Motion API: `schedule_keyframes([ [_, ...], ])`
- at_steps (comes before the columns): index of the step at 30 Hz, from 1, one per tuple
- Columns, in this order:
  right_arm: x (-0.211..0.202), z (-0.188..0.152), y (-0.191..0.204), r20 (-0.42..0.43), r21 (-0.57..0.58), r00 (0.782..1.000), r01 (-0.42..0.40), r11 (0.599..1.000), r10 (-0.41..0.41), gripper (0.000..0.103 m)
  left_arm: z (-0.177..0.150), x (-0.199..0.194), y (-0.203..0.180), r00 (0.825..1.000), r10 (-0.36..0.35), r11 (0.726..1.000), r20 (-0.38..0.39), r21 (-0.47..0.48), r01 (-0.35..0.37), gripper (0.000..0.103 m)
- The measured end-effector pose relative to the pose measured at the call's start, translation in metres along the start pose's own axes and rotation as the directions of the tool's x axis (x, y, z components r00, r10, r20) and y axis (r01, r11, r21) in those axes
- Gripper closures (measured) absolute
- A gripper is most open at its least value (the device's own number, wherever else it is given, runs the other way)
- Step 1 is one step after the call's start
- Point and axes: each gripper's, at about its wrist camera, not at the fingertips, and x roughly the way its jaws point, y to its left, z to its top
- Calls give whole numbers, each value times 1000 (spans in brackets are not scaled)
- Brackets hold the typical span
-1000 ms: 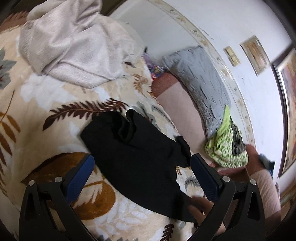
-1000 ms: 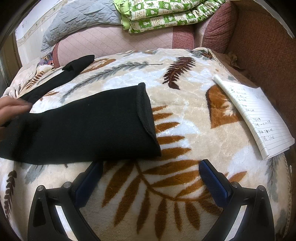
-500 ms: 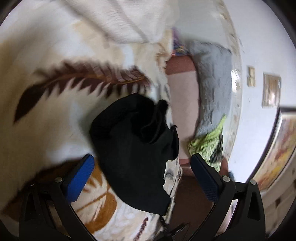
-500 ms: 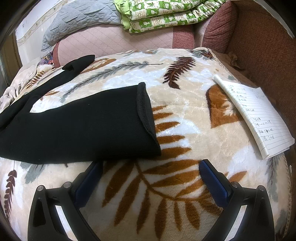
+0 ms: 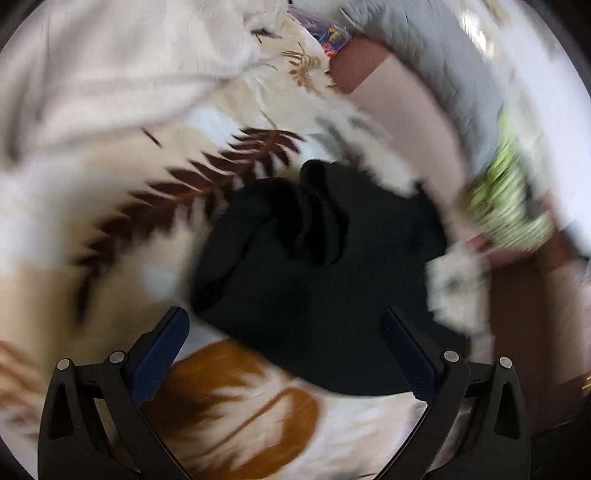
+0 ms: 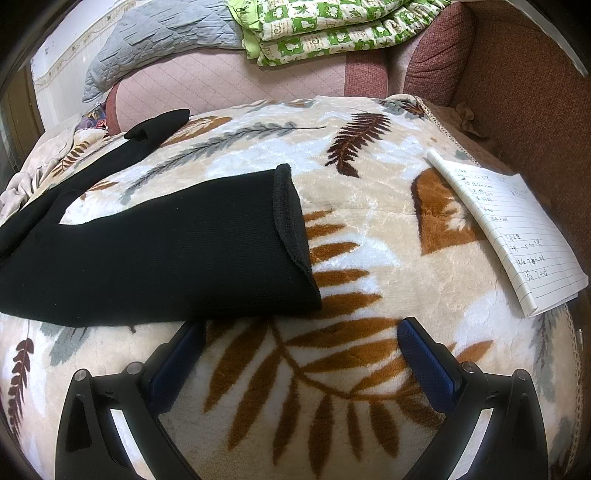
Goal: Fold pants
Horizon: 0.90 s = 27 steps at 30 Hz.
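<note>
We observe the black pants [image 6: 155, 251] lying on a leaf-patterned blanket [image 6: 369, 229], with both legs extending away toward the far side of the surface as seen from the right wrist. The right gripper [image 6: 295, 354] stands with its blue-padded fingers [image 6: 424, 362] spread wide apart and holding nothing; the hem of the nearer pant leg lies just ahead of its left finger, whose tip sits at the lower edge of the cloth, though we cannot tell whether they touch. Ahead and to the right of this gripper we note a lined notebook [image 6: 506, 229] resting on the blanket, well apart from the pants. Beyond the blanket sit a grey quilted cover [image 6: 155, 40] and a folded green patterned quilt [image 6: 332, 26] on a pink sofa [image 6: 229, 81]. The left wrist view is blurred. In it the left gripper [image 5: 284, 343] is likewise spread wide and empty, with the bunched end of the pants [image 5: 314, 266] lying directly ahead, between and beyond its fingers. A pale crumpled cloth [image 5: 110, 70] lies farther ahead to the left of that gripper, apart from the pants.
</note>
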Motion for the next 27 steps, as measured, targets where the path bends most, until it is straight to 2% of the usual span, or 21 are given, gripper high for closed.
schedule_keyframes([
  [1, 0, 0, 0, 0, 0, 1000, 0, 1000, 0, 1, -4, -11, -9, 996, 81, 996, 24, 40, -82, 0],
  [2, 0, 0, 0, 0, 0, 1000, 0, 1000, 0, 1, -9, -26, -21, 981, 182, 979, 64, 78, -187, 0],
  [4, 0, 0, 0, 0, 0, 1000, 0, 1000, 0, 1, -21, -51, -43, 937, 312, 934, 160, 129, -333, 0],
  [6, 0, 0, 0, 0, 0, 1000, 0, 1000, 0, 1, -40, -71, -68, 899, 351, 899, 263, 172, -402, 0],
  [7, 0, 0, 0, 0, 0, 1000, 0, 1000, 0, 1, -49, -74, -81, 893, 344, 895, 291, 188, -405, 0],
  [9, 0, 0, 0, 0, 0, 1000, 0, 1000, 0, 1, -66, -75, -104, 899, 299, 899, 319, 223, -378, 0],
  [11, 0, 0, 0, 0, 0, 1000, 0, 1000, 0, 1, -76, -66, -117, 898, 282, 892, 338, 251, -375, 0],
  [13, 0, 0, 0, 2, 0, 1000, 0, 1000, 0, 1, -88, -48, -124, 902, 289, 878, 322, 287, -384, 0],
  [16, 0, -1, 0, 2, 1, 1000, -1, 1000, 1, 1, -86, -48, -129, 905, 269, 887, 331, 280, -367, 0],
  [27, 2, 2, 4, -21, -16, 1000, 7, 1000, -7, 1, -92, -42, -135, 899, 281, 883, 336, 277, -379, 0],
])
